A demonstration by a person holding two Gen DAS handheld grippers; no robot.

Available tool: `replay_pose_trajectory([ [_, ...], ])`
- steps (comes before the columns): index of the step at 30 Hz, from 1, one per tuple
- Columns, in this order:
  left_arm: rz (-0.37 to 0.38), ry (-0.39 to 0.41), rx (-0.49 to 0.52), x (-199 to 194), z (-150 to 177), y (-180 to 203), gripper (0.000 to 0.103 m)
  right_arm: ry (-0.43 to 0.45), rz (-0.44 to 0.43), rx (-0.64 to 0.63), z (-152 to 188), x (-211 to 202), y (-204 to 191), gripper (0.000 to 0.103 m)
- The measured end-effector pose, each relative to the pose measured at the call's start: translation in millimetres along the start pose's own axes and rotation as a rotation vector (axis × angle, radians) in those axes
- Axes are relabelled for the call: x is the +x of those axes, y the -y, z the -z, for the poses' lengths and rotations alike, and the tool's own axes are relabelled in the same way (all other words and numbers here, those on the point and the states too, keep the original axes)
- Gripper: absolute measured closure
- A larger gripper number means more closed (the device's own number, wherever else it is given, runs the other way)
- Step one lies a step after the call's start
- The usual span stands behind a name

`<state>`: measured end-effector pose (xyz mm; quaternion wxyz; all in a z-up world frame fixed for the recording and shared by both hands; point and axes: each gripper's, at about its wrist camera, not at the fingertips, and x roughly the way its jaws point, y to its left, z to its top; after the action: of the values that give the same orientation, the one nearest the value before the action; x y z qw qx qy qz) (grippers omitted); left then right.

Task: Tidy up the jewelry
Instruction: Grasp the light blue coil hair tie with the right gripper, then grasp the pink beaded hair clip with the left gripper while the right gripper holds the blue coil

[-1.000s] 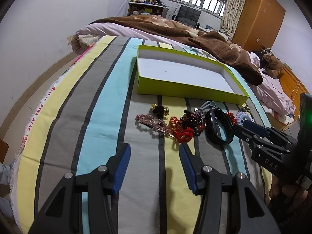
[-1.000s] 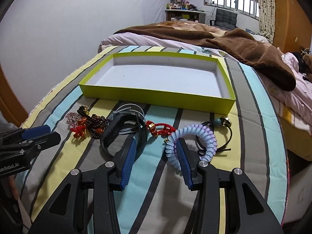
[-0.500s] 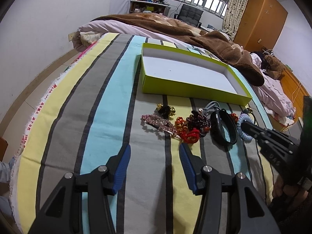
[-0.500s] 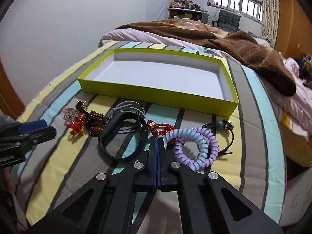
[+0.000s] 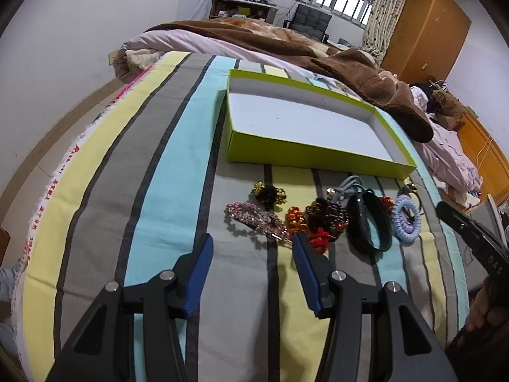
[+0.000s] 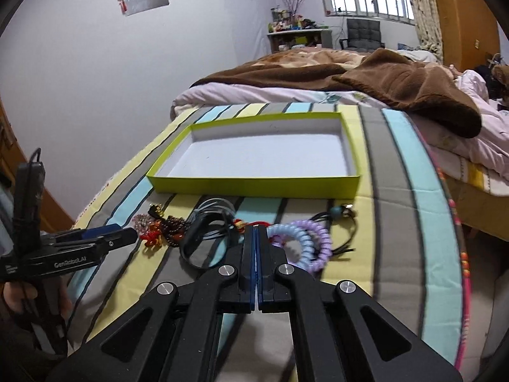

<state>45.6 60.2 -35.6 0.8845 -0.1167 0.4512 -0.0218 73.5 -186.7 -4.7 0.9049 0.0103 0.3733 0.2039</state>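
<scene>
A bed covered by a striped sheet (image 5: 178, 172) in yellow, grey and pale blue carries a shallow, lime-green cardboard tray with a white inside (image 5: 305, 156). The tray holds nothing and lies toward the middle of the bed, short of a rumpled brown blanket (image 5: 359, 73) at the far end.

Just in front of the tray's near wall, a row of jewelry lies on the sheet. From the bed's left side it runs: a pink beaded hair clip (image 5: 254, 216), a black and gold scrunchie (image 5: 268, 192), a cluster of red and dark brown beaded bracelets (image 5: 321, 219), a black band-shaped bracelet (image 5: 367, 224), and a blue and lilac coiled hair tie (image 5: 406, 219). In the right wrist view a black cord with a teal bead (image 6: 334, 213) lies beyond the coil.

The left gripper (image 5: 251, 251) hovers over the sheet near the bed's front edge, its blue-padded fingers spread apart with nothing between them, much as a second ago.

The right gripper (image 6: 255, 234) has changed: its fingers were spread a second ago and are now pressed flat together. The tips sit at the edge of the coiled hair tie, which rises beside them, but whether any of the coil is caught between the pads cannot be told. The view has also lifted and tilted since then.
</scene>
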Motion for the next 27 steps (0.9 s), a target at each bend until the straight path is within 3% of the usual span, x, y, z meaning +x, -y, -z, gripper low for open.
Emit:
replay_pose_trajectory([
  [5, -0.017, 0.015, 0.015, 2, -1, 4, 0.049, -0.025, 0.134, -0.018, 2, 5, 15, 0.102],
  [8, -0.021, 0.004, 0.008, 5, -4, 2, 0.049, -0.067, 0.134, -0.054, 3, 13, 17, 0.084],
  [9, -0.018, 0.006, 0.005, 4, -4, 1, 0.049, -0.081, 0.126, -0.066, 4, 16, 17, 0.083],
  [13, -0.016, 0.005, 0.005, 4, -4, 0, 0.049, -0.137, 0.097, -0.074, 7, 32, 15, 0.083],
  [19, -0.015, 0.002, 0.009, 4, -4, -1, 0.049, -0.144, 0.117, -0.101, 7, 36, 11, 0.083],
  [21, -0.015, 0.0, 0.012, 4, -4, -2, 0.049, -0.14, 0.132, -0.106, 8, 35, 11, 0.092],
  [27, -0.023, -0.009, 0.027, 7, -10, -1, 0.049, -0.076, 0.108, -0.066, 2, 19, 14, 0.094],
])
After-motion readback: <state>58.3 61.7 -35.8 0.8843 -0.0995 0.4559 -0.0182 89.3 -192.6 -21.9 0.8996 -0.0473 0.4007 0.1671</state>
